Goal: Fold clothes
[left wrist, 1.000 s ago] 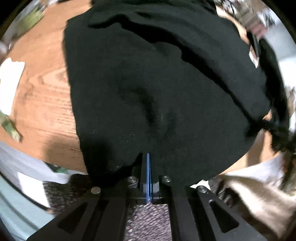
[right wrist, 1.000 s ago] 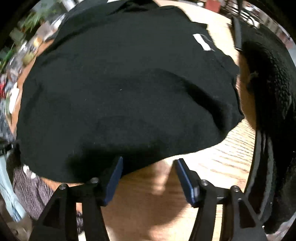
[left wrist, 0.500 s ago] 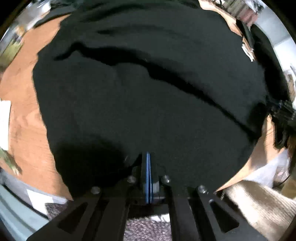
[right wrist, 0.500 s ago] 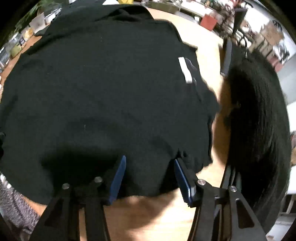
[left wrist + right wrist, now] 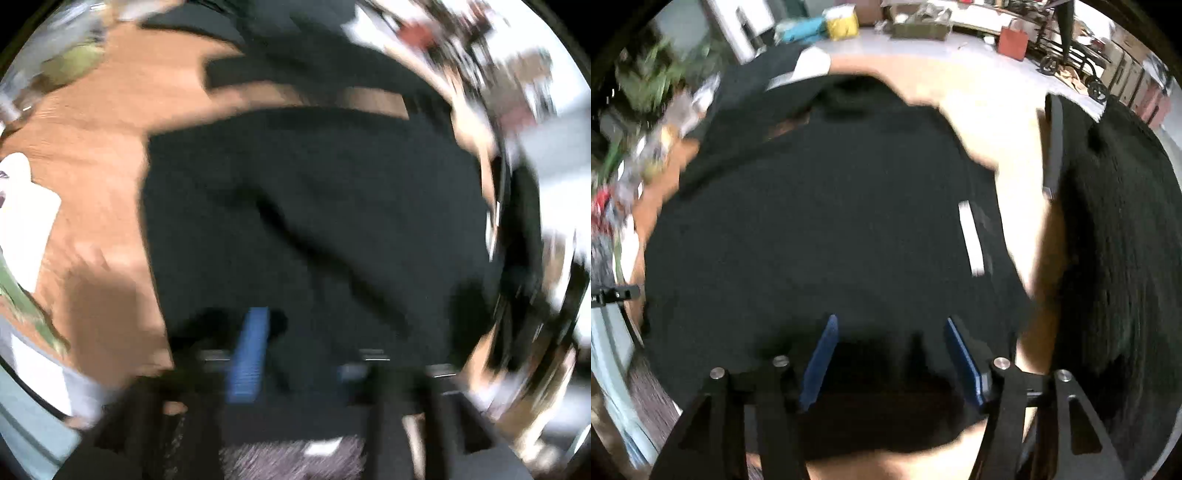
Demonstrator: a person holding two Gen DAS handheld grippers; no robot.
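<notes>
Opening left gripper [image 5: 299, 350]: jaws spreading above the black garment [image 5: 314, 206], pads off the cloth
Right gripper [image 5: 888, 354]: jaws widening, nothing pinched, cloth beneath
Garment: flat on the wooden table [image 5: 96, 147], white tag [image 5: 971, 240] at 2 o'clock
Dark fleece [image 5: 1115, 240]: 3 o'clock

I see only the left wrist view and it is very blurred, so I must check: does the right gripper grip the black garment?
Observer: It seems not. The right gripper has its jaws apart and opening; the black garment lies under them, apparently unpinched.
Operator: Is there some mark on the garment to orient me?
Observer: Yes, a white label strip near its right edge.
Operator: What lies past that edge?
Observer: A fluffy black garment, with bare table between them.
</notes>
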